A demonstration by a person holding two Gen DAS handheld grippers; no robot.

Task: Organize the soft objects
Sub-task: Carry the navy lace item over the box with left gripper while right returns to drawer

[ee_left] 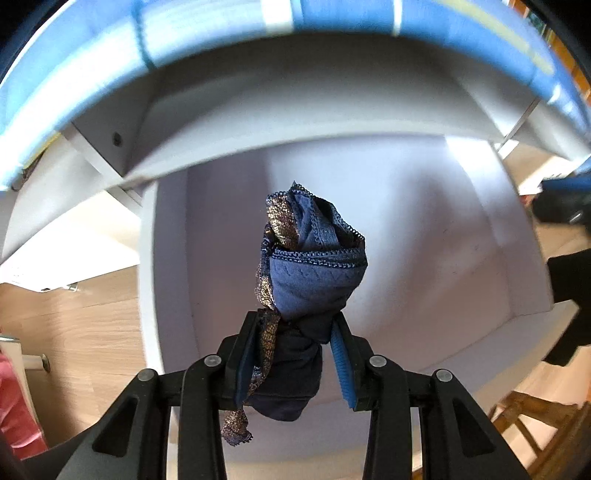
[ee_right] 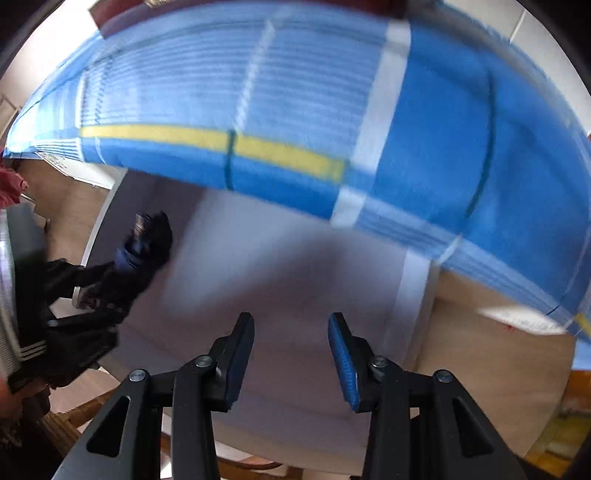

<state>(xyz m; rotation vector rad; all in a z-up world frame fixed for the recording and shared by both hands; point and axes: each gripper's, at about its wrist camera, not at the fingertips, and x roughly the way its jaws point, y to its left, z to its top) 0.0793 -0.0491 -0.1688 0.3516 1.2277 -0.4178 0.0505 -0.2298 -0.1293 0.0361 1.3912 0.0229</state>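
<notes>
- Left wrist view: the left tool points steeply down over a white drawer that stands pulled out from under a bed with a blue striped cover.
- Left wrist view: a rolled bundle of dark blue underwear with lace edging and a gold-patterned band sits between the two black fingers of the left tool. The fingers stand partly closed and press on the lower end of the bundle; the upper end projects past the fingertips, above the drawer floor.
- Left wrist view: a strip of the gold-patterned band hangs below the left finger, on the near side of the drawer.
- Left wrist view: the blue ribbed pad of the right-hand finger shows beside the bundle; whether it touches the cloth along its whole length cannot be told.
- Left wrist view: wooden flooring lies to the left of the drawer.
- Right wrist view: the right tool points down over the same white drawer. Its fingers stand partly apart, with nothing between them.
- Right wrist view: the picture is blurred. The left tool appears at the left edge of the drawer, carrying the dark bundle, well apart from the right tool.
- Right wrist view: the blue striped cover, with a yellow band and white bands, fills the area beyond the far edge of the drawer.
</notes>
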